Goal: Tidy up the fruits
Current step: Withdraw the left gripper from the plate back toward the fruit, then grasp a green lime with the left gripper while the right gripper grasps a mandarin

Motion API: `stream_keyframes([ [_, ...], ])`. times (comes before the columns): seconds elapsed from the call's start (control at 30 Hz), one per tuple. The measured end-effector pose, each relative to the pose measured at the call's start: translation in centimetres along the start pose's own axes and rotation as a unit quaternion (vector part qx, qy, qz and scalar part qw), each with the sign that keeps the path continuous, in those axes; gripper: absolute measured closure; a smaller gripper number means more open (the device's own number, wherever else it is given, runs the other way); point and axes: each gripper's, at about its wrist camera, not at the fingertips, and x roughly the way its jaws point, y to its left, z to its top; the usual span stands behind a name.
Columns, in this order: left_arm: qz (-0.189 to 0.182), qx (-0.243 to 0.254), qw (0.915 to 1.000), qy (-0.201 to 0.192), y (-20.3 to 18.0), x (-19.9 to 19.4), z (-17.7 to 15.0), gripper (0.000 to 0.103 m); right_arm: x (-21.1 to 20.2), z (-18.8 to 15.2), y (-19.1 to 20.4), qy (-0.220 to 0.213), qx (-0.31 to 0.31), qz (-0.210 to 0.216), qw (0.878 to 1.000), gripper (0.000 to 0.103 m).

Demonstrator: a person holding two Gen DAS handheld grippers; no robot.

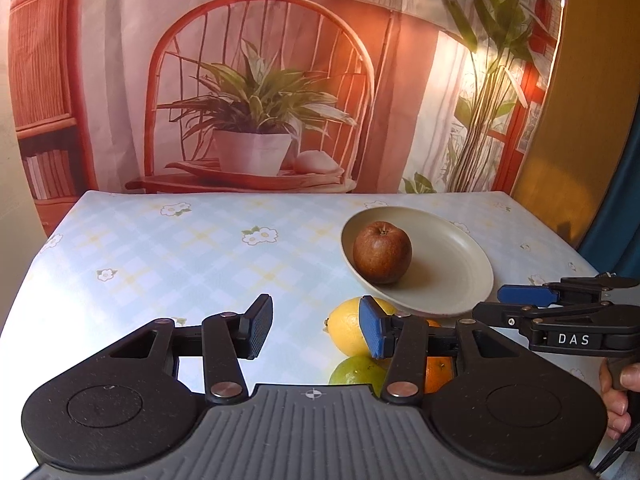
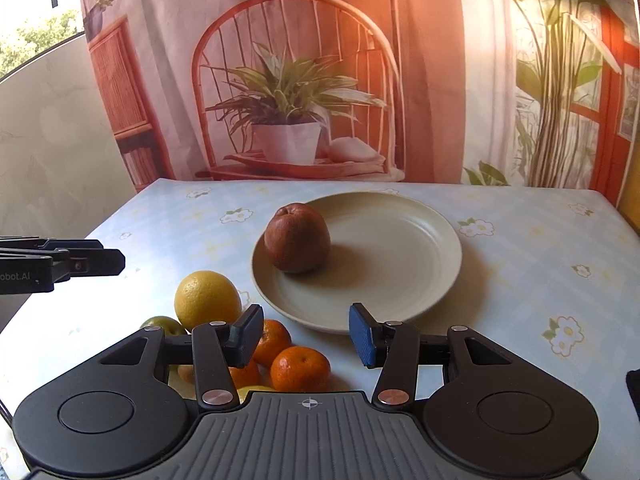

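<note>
A brown-red apple (image 2: 298, 238) stands on the left side of a cream plate (image 2: 400, 248) in the middle of the table. In front of the plate lies a heap of fruit: a yellow lemon (image 2: 208, 298), a green lime (image 2: 164, 324) and several small oranges (image 2: 300, 368). My right gripper (image 2: 306, 334) hovers open and empty over the plate's near rim and the oranges. My left gripper (image 1: 314, 330) is open with nothing between its fingers, just left of the lemon (image 1: 348, 328) and lime (image 1: 354, 370). The apple (image 1: 382, 252) and plate (image 1: 440, 276) lie beyond it to the right.
The table carries a pale blue checked cloth (image 2: 540, 264) with flower prints. A printed backdrop (image 2: 300, 80) of a chair and plants hangs behind the far edge. The right gripper (image 1: 500, 304) shows at the right edge of the left wrist view, with a hand (image 1: 616, 400) below it.
</note>
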Motion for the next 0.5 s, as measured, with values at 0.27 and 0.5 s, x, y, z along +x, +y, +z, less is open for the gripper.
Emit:
stream_keyframes([
  [0.27,0.012,-0.023,0.9996,0.001,0.1,-0.5,-0.7,0.053,-0.1,-0.9,-0.5,0.014,0.011,-0.004,1.0,0.059],
  [0.5,0.015,-0.022,0.9996,0.004,-0.4,-0.3,-1.2,0.053,1.2,-1.1,-1.0,0.039,0.046,0.021,0.998,0.064],
])
